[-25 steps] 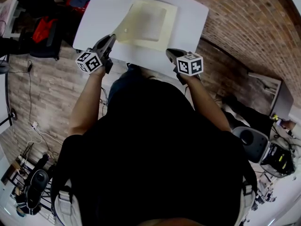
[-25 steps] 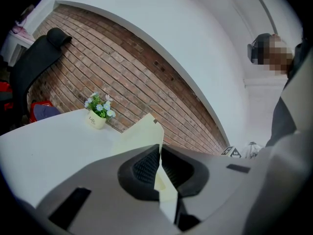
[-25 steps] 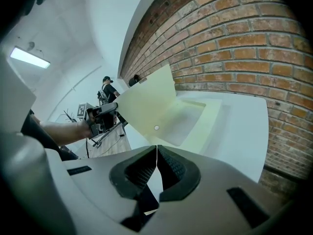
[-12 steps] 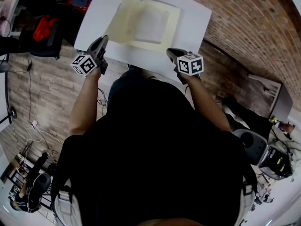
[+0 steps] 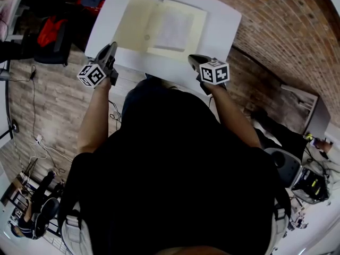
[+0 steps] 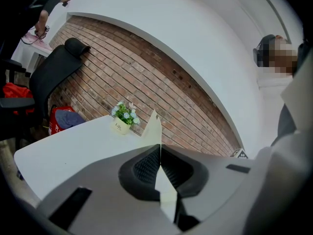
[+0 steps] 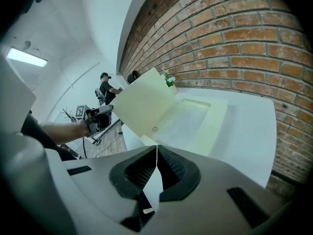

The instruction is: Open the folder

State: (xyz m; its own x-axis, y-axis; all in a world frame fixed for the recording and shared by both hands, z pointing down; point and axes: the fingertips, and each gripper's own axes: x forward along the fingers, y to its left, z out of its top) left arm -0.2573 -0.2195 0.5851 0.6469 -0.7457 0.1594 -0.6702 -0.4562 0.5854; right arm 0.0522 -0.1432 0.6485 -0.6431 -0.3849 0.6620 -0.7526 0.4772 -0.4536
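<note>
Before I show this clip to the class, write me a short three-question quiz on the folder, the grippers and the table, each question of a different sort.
1. Which gripper holds the raised cover of the folder? A) left gripper B) right gripper C) neither
2. Fill in: at the far edge of the white table stands a small pot of ____.
3. True or false: the folder lies fully shut on the table.

Key: 1 A; 2 flowers; 3 false.
</note>
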